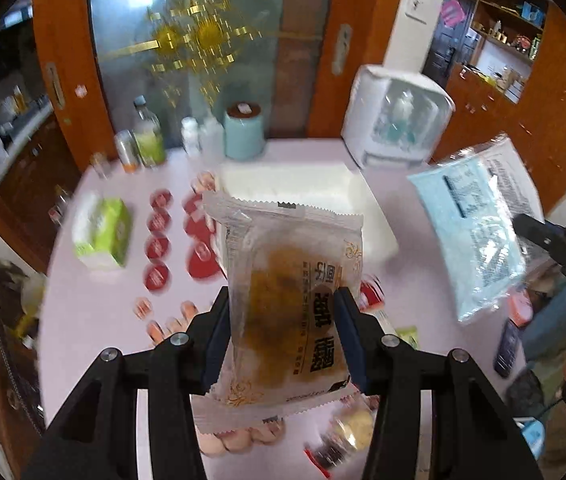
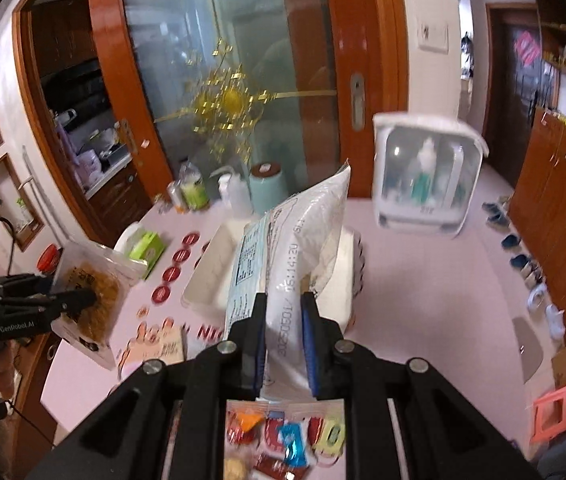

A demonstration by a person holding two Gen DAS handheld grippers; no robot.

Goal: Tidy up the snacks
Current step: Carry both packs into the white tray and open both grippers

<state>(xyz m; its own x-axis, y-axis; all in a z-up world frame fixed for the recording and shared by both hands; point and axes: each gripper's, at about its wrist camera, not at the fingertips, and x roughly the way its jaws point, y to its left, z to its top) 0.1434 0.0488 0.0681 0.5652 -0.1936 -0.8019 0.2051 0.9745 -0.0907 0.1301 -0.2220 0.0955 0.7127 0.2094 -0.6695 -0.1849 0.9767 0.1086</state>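
Snacks are up in the air, one in each hand, above the pink table point(image 1: 83, 320). The left gripper point(image 1: 283, 312) is clenched on a clear cake packet point(image 1: 287, 280), with the brown cake showing through. This packet stands up tall, its long side pointing away from the tongs toward the white box point(image 1: 367, 208), and the top leans a bit left. The right gripper point(image 2: 283, 332) is squeezed tight on a blue and white bag point(image 2: 295, 248). That bag also stands on end, pinched near its bottom edge, with its long side going up and away.

It looks like the carrying step: both snacks are picked up and not yet put away. Next, I think each one should go over the white box, tip down flat, and then be let go. More small snacks lie on the table near the box.
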